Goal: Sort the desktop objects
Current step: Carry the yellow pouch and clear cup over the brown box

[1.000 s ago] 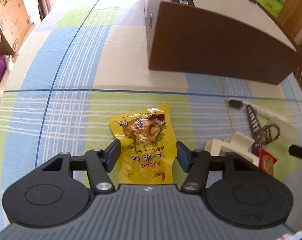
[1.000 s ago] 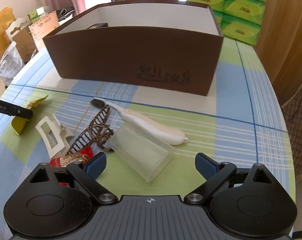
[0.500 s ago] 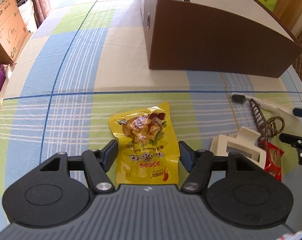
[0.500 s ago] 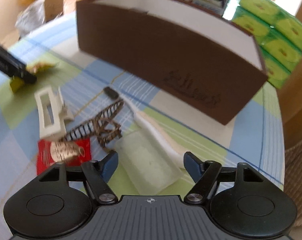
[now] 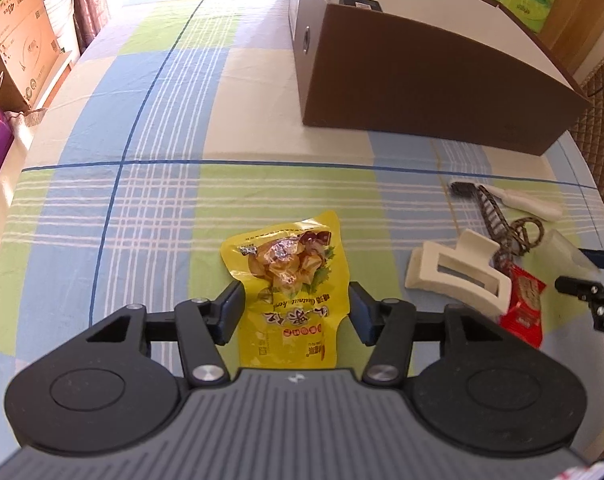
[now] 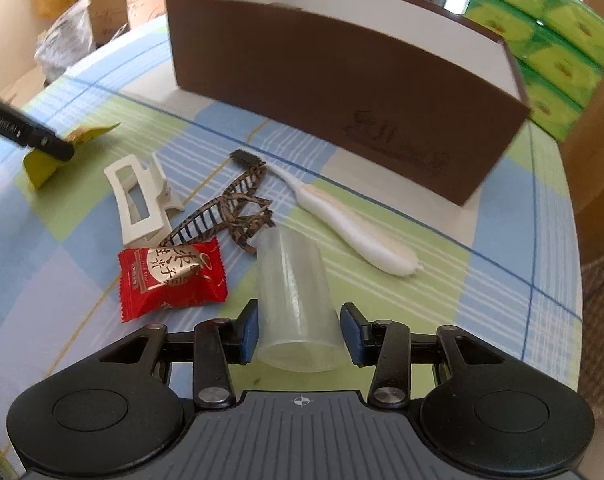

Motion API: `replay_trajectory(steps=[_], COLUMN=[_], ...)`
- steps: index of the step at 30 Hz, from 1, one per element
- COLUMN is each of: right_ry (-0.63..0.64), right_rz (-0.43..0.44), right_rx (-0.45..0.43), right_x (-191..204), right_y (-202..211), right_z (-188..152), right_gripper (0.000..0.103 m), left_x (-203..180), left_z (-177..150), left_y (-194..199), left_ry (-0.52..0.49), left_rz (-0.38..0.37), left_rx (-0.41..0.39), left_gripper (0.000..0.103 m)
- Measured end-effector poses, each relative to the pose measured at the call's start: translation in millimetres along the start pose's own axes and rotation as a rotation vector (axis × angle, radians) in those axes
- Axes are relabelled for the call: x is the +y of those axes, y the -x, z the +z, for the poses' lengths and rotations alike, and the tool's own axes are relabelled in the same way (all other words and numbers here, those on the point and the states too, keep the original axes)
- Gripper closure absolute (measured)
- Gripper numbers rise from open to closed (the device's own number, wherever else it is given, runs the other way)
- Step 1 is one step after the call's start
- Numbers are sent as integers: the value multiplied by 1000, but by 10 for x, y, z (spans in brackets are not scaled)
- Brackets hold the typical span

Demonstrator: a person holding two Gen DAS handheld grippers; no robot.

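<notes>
A yellow snack pouch (image 5: 290, 280) lies flat on the checked cloth, and my left gripper (image 5: 296, 314) stands open with a finger beside each long edge. In the right wrist view the pouch (image 6: 82, 136) shows under a left fingertip (image 6: 42, 140). A translucent cup (image 6: 294, 292) lies on its side, mouth toward the camera. My right gripper (image 6: 301, 332) is shut on it, pads against both walls, and the cup rests on the cloth. The cup (image 5: 566, 252) shows at the right edge of the left wrist view.
A red candy packet (image 6: 170, 280), a white hair claw (image 6: 136, 200), a leopard-print clip (image 6: 230, 216) and a white toothbrush (image 6: 354, 224) lie around the cup. A brown open box (image 6: 342, 92) stands behind them. Green tissue packs (image 6: 558, 52) are stacked at the far right.
My right gripper swung left over the cup and its fingers narrowed from wide apart to touching the cup's sides. The left gripper shifted slightly and stays open over the pouch.
</notes>
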State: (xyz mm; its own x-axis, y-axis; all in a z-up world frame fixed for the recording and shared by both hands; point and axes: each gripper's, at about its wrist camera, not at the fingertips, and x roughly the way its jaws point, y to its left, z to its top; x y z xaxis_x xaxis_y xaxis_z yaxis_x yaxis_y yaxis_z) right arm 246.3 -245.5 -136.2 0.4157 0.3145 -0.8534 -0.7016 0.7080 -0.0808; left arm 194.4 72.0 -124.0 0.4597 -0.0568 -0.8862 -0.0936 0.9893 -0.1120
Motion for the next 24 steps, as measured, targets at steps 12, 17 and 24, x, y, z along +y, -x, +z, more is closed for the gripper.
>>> replay_trajectory(steps=[12,17,24], right_ry=[-77,-97,-128], right_rz=[-12,-8,5], right_rx=[-43,-74,-106], right_x=[-71,-83,-113], right_y=[301,435,599], right_z=[9,56,115], right_gripper=[67,67,67], left_x=[-260,-398,-520], left_z=[49,84,120], left_y=[382,498,604], left_ry=[-41,-65,-80], left_rz=[-74,-104,-133], left_rx=[-83,-116,-143], left_gripper=[52,52,52])
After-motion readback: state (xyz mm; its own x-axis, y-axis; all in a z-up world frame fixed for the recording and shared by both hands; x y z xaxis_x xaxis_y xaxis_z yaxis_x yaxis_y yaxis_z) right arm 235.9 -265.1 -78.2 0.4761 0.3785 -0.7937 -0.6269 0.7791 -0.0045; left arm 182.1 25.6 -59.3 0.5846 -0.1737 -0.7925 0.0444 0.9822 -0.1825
